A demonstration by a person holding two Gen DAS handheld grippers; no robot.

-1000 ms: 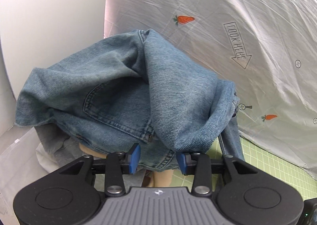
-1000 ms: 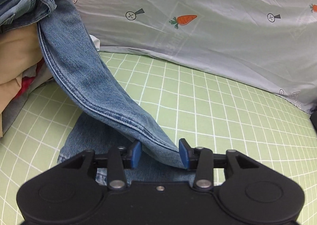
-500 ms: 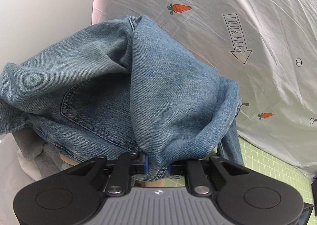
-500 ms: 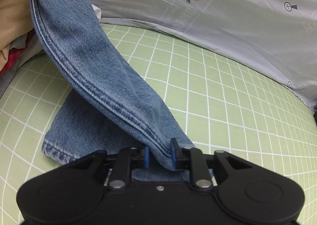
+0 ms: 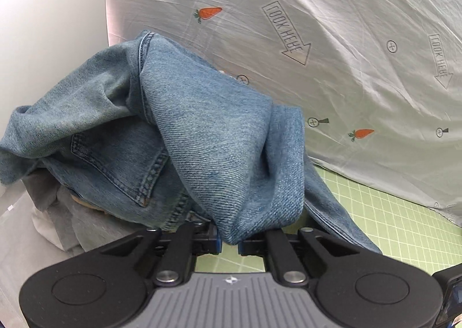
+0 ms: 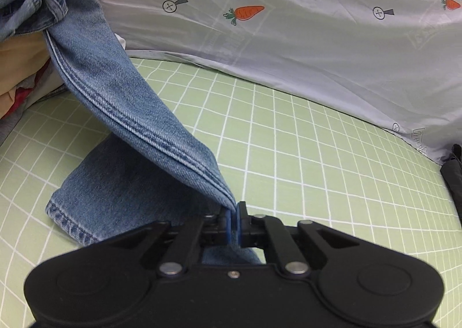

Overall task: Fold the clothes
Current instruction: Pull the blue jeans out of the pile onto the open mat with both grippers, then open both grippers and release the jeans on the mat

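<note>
A pair of blue jeans [image 5: 202, 137] is bunched on top of a clothes pile at the left, back pocket showing. My left gripper [image 5: 229, 243] is shut on a thick fold of the denim near the waist. In the right wrist view one jeans leg [image 6: 138, 114] stretches taut from the pile down to my right gripper [image 6: 234, 222], which is shut on the leg's seamed edge. The other leg's hem [image 6: 69, 218] lies flat on the green grid mat [image 6: 317, 155].
A pile of other clothes, tan, red and grey, [image 6: 20, 68] sits at the left under the jeans. A white carrot-print sheet [image 6: 288, 25] hangs as a backdrop behind the mat. A dark object [image 6: 454, 172] is at the right edge.
Both grippers went from open around the denim to shut on it. The right one has pulled the leg taut; the left has drawn the fold out from the pile.
</note>
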